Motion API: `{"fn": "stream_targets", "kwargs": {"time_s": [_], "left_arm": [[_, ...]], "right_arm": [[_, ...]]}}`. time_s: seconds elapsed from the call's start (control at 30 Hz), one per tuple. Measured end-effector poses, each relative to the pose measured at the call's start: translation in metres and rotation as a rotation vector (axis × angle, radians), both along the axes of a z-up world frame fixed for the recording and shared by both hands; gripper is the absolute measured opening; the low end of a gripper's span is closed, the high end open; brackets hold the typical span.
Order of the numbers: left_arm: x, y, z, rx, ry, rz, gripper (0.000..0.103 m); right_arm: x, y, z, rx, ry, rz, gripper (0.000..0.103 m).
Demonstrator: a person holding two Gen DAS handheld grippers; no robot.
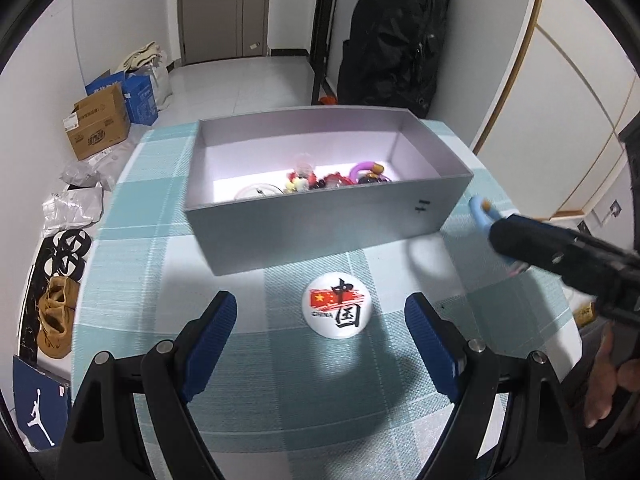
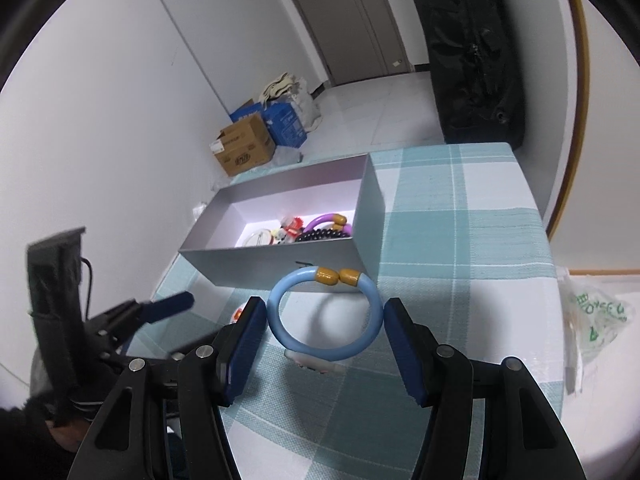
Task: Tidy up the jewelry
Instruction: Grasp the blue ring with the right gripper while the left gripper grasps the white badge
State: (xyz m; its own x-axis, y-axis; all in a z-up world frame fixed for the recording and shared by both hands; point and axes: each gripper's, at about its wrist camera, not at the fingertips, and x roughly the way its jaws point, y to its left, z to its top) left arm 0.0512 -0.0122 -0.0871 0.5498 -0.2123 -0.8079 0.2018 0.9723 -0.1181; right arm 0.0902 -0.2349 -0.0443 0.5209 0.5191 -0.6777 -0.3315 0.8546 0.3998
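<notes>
Two blue ribbed pads of the right gripper (image 2: pixel 325 334) squeeze a smooth light-blue ring bracelet (image 2: pixel 325 316) with two shiny mustard beads, held up above the checked teal-and-white woven tablecloth (image 2: pixel 460 220). The left gripper (image 1: pixel 320 334) has its jaws wide apart with nothing in them. Between them, on the cloth, lies a round white glossy badge (image 1: pixel 340 307) with a red flag, "CHINA" and "中国". Just behind it sits a grey cardboard box (image 1: pixel 320 220) holding colourful trinkets.
</notes>
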Motion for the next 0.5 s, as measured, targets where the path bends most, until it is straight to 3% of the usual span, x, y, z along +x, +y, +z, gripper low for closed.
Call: {"fn": "stream_targets", "kwargs": {"time_s": [0.2,0.3,0.5], "left_arm": [[0.004,-0.008,-0.006,0.018,0.017,0.006,0.082],[0.007,-0.009,-0.01,0.015,0.039,0.011,0.062],[0.011,-0.012,-0.012,0.033,0.038,0.02,0.043]], "right_arm": [[-0.005,-0.007,0.009,0.022,-0.018,-0.001,0.06],[-0.006,-0.011,0.011,0.03,-0.022,-0.007,0.06],[-0.01,-0.021,0.012,0.051,-0.021,-0.025,0.06]]}}
